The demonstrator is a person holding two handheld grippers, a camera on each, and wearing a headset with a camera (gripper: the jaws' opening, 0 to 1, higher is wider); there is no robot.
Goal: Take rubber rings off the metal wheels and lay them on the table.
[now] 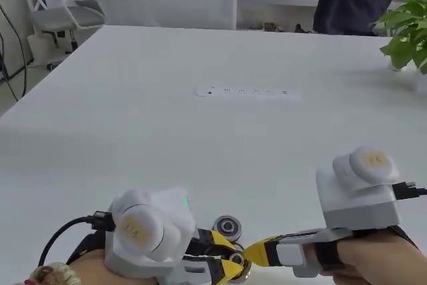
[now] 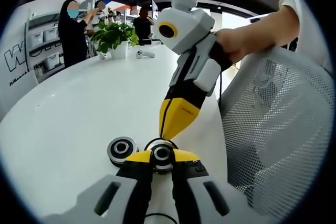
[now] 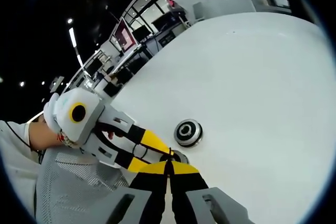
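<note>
Tug-of-war at the near edge of the white table (image 1: 200, 138): the left gripper (image 1: 228, 255) has its yellow jaws clamped on a metal wheel (image 2: 163, 154), while the right gripper (image 2: 169, 136), jaws pressed almost to a point, appears to nip the black rubber ring (image 2: 152, 142) at the wheel's rim. A thin bite could let the ring slip free; a hard tug could drag the wheel out of its clamp and over the edge. Just beyond, a second wheel (image 2: 122, 151) lies loose and could be knocked. Farther off sit a socket strip (image 1: 247, 91) and a potted plant (image 1: 408, 35).

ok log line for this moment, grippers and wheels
left gripper: shut on wheel | right gripper: shut on rubber ring | second wheel: on table
</note>
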